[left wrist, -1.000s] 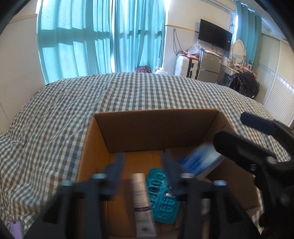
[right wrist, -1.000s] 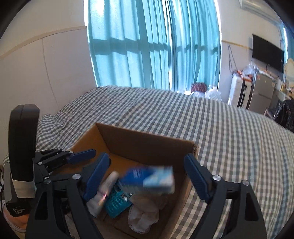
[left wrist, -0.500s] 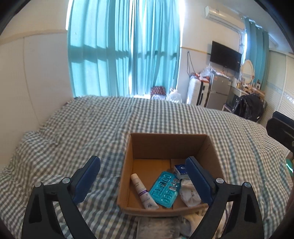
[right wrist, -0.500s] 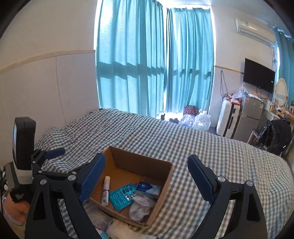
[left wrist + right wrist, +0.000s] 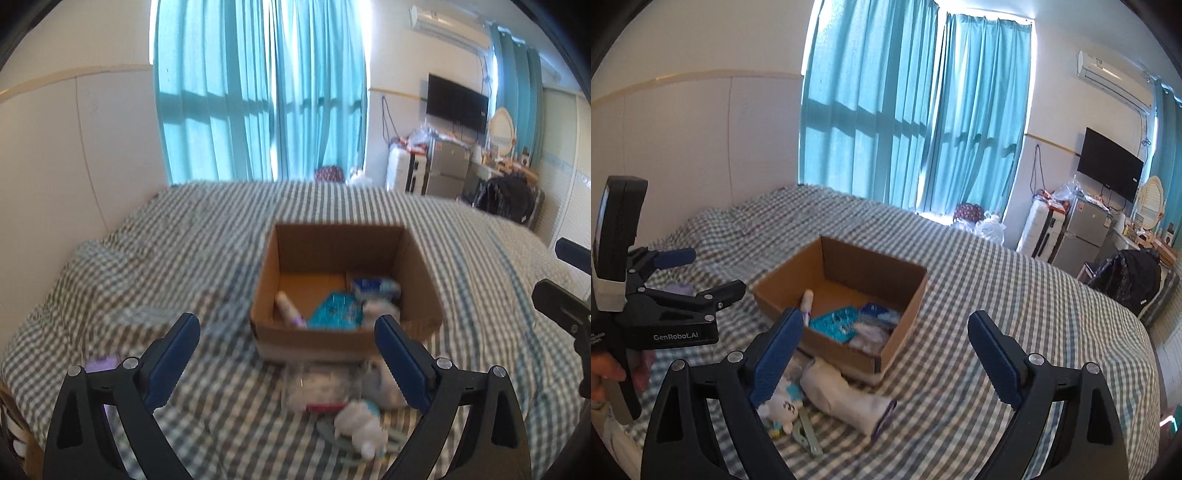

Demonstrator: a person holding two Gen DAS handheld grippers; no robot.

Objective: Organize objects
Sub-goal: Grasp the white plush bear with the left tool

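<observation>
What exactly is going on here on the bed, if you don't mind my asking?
A person is tidying loose items into a cardboard box on the checked bed. Both tools, left and right, are open and empty. A tube and teal blister pack lie inside; a sock and small plush wait outside.

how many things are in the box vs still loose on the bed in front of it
in box: 4 (tube, teal blister pack, blue carton, white bundle)
loose on bed: 3 clear (sock, plush toy, clip)
total: 7
</observation>
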